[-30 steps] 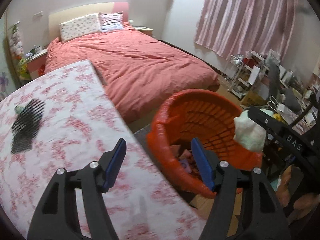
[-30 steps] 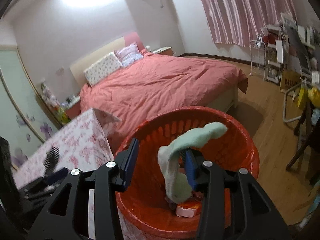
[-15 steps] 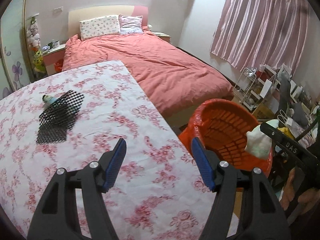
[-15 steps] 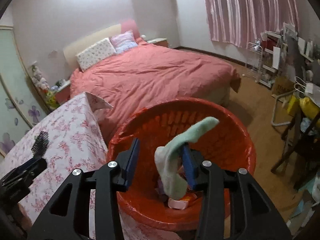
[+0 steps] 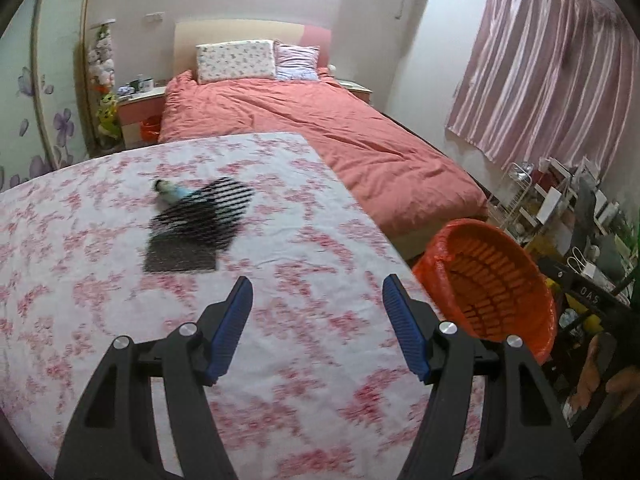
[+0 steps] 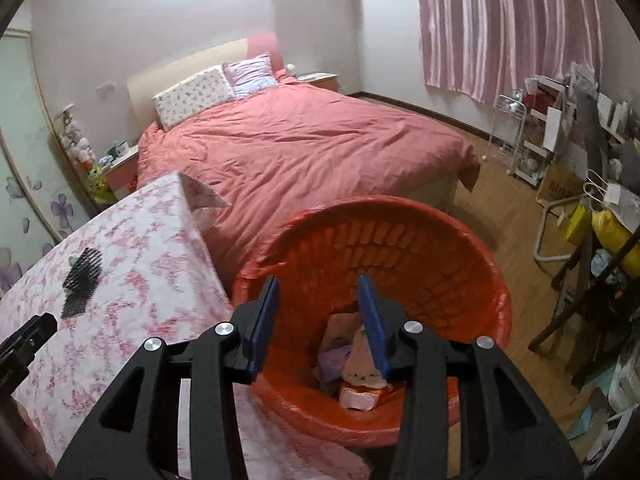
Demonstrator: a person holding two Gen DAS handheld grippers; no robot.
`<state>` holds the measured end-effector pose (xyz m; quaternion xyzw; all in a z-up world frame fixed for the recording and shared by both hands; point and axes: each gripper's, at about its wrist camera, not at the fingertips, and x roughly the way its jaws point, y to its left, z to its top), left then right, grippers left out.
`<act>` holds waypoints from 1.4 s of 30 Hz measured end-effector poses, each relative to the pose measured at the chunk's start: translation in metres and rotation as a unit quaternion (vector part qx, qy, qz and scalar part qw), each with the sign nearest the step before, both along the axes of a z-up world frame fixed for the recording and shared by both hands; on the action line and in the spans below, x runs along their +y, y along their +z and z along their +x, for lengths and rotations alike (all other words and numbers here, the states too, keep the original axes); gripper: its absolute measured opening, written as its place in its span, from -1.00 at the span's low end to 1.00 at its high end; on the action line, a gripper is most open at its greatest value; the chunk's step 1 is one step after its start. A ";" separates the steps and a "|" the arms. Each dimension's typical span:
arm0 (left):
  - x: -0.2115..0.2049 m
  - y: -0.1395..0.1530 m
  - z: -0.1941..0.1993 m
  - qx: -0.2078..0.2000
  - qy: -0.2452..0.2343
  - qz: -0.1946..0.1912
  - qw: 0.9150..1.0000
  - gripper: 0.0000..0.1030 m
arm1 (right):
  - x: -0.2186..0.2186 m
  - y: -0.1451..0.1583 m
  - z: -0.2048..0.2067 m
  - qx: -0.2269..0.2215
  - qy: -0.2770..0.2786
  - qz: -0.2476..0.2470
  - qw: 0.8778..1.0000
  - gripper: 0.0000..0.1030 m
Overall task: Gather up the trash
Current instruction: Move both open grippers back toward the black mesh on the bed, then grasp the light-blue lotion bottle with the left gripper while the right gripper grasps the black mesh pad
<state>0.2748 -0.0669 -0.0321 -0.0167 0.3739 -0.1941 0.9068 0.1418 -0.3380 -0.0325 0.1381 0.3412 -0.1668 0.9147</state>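
Sock gone from right gripper, basket contents visible right view only

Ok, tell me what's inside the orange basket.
Inside the orange basket: a heap of trash, pale wrappers, a purple scrap, a pink-and-white packet. The right gripper and the basket's near wall hide the rest.

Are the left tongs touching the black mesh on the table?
Apart. The left wrist view shows bare floral tablecloth between the open left tongs and the black mesh.
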 end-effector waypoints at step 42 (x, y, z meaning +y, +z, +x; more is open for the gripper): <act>0.216 -0.035 0.020 0.038 0.190 0.034 0.980 0.46 | 0.231 -0.062 0.147 0.044 0.173 0.022 0.984 -0.93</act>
